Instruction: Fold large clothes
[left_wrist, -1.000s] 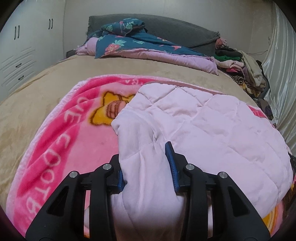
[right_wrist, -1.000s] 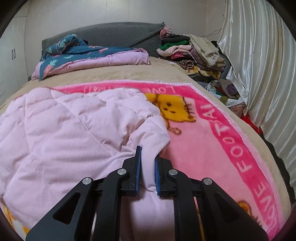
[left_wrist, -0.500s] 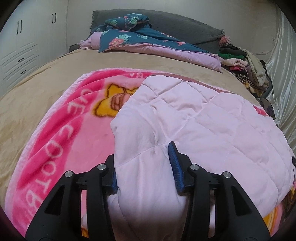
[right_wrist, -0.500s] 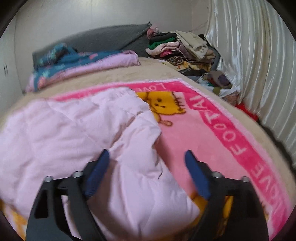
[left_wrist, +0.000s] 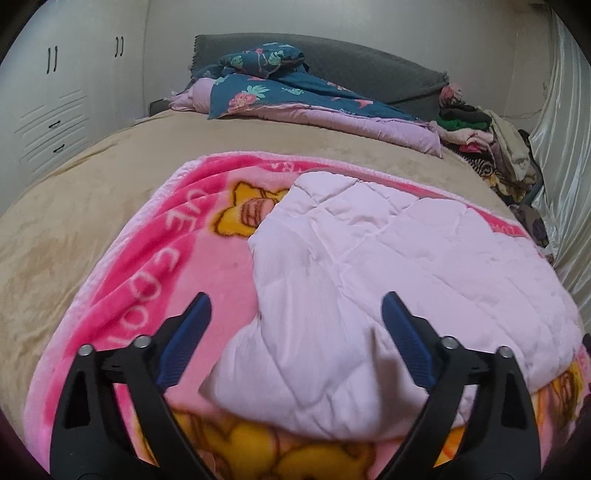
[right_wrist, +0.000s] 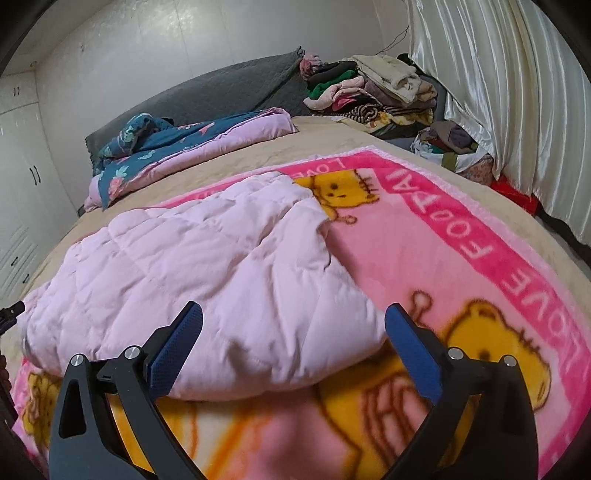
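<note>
A pale pink quilted garment (left_wrist: 369, 266) lies folded over on a bright pink cartoon blanket (left_wrist: 155, 266) spread on the bed. In the right wrist view the garment (right_wrist: 207, 266) fills the left and middle, with the blanket (right_wrist: 461, 258) on the right. My left gripper (left_wrist: 295, 325) is open and empty, its jaws wide apart just above the garment's near left corner. My right gripper (right_wrist: 291, 332) is open and empty, its jaws spread over the garment's near right corner. Neither touches the cloth.
A beige bedspread (left_wrist: 92, 192) covers the bed. A blue floral quilt (left_wrist: 295, 92) lies by the grey headboard (left_wrist: 369, 62). A pile of clothes (right_wrist: 369, 88) sits at the far right by a white curtain (right_wrist: 517, 110). White cupboards (left_wrist: 48, 92) stand left.
Both grippers have let go of the pink garment and opened wide, then drawn back a little. The garment's near edge has dropped onto the blanket.
</note>
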